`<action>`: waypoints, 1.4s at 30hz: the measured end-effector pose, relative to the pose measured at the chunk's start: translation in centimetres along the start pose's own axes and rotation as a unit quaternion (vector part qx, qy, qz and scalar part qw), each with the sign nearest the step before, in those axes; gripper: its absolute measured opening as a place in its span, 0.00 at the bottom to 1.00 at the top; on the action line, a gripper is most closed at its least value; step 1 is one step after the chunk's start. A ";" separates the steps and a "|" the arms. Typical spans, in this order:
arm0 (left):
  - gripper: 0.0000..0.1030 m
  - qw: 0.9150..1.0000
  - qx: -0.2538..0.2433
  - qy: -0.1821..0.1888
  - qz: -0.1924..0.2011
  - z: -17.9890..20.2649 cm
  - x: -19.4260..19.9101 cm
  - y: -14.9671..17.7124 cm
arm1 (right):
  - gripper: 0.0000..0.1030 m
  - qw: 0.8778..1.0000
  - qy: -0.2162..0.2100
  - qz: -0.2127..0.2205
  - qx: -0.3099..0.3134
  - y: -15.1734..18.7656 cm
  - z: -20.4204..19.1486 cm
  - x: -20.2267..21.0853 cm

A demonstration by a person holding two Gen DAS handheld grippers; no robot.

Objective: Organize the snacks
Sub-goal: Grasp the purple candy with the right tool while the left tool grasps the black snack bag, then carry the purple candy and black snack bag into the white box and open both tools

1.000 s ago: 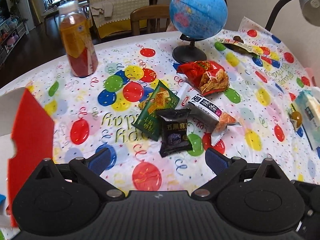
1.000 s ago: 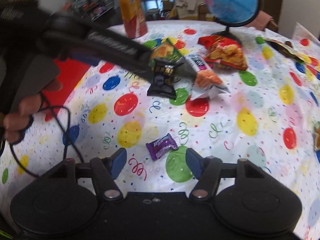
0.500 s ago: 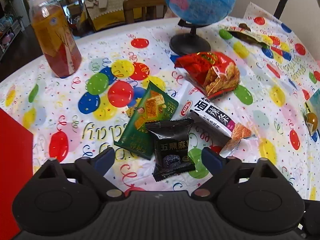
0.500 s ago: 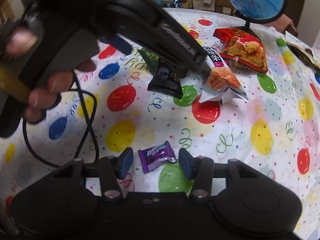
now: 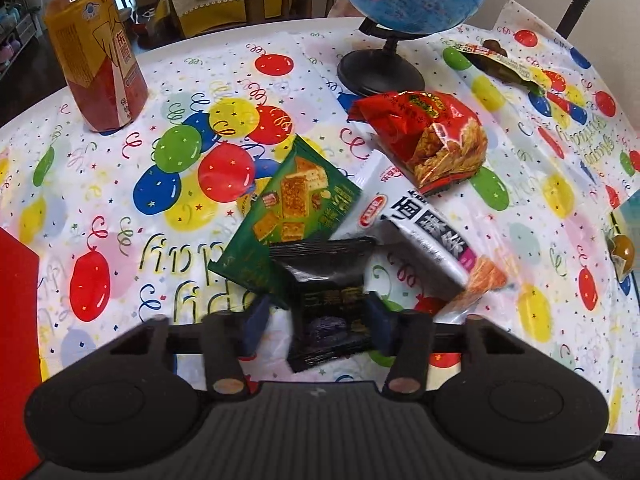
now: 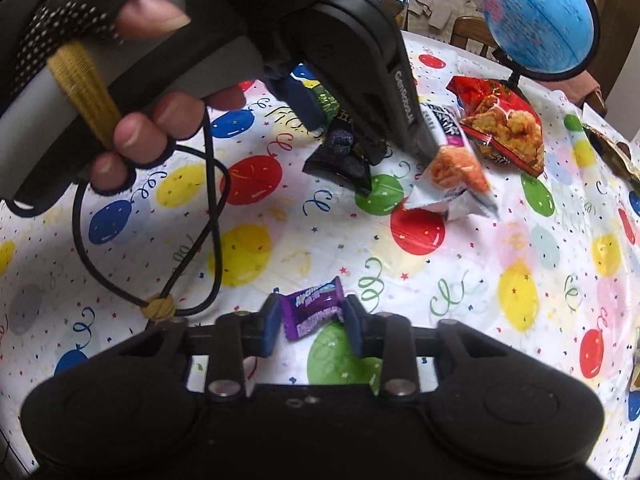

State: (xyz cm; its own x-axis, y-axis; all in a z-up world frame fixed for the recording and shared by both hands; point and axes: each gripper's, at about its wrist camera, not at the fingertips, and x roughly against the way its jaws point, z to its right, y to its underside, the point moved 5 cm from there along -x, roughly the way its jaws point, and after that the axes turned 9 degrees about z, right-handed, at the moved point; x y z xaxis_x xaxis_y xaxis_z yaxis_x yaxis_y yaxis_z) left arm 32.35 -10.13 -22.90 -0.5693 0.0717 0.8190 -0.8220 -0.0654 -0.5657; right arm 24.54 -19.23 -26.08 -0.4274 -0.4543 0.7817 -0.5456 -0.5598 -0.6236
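Note:
A black snack packet (image 5: 328,280) lies on the balloon tablecloth (image 5: 120,208) against a green cracker packet (image 5: 292,208) and a white-and-black packet (image 5: 420,232). My left gripper (image 5: 318,320) straddles the black packet's near half and its jaws are closing. The right pad touches the packet's edge, while a gap shows beside the left pad. In the right wrist view a small purple candy (image 6: 312,312) sits between the pads of my right gripper (image 6: 313,328). Those jaws are closing too, and both pads touch the candy's ends.
A red chip bag (image 5: 432,136), a globe on a black stand (image 5: 384,72), a tea bottle (image 5: 96,60) and a brown packet (image 5: 504,64) stand farther back. A red box (image 5: 16,340) is at the left edge. A gloved hand (image 6: 132,132) and looped cable (image 6: 216,216) hang left of the candy.
The left gripper came forward and down over the black packet and its jaws narrowed. The right gripper sank onto the purple candy and its jaws drew in to the candy's ends.

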 end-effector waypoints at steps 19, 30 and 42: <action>0.32 1.000 0.020 -0.007 -0.001 -2.6 6.1 2.4 | 0.20 0.996 0.021 0.031 -0.087 -0.1 0.7 5.4; 0.32 0.999 0.045 0.000 0.021 -5.8 13.3 4.1 | 0.20 0.991 0.025 0.079 -0.103 -2.9 -2.2 9.7; 0.32 0.997 0.067 -0.011 0.039 -11.0 20.5 5.6 | 0.20 0.991 0.004 0.112 -0.076 -7.7 -8.9 11.2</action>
State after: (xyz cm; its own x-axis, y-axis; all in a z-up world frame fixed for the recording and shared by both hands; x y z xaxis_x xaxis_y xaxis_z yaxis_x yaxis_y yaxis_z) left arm 15.92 1.97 -10.33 -0.6302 0.0398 0.7754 -0.7651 -0.2016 -0.6115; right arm 17.52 -13.88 -12.44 -0.5548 -0.5494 0.6248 -0.5388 -0.3349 -0.7730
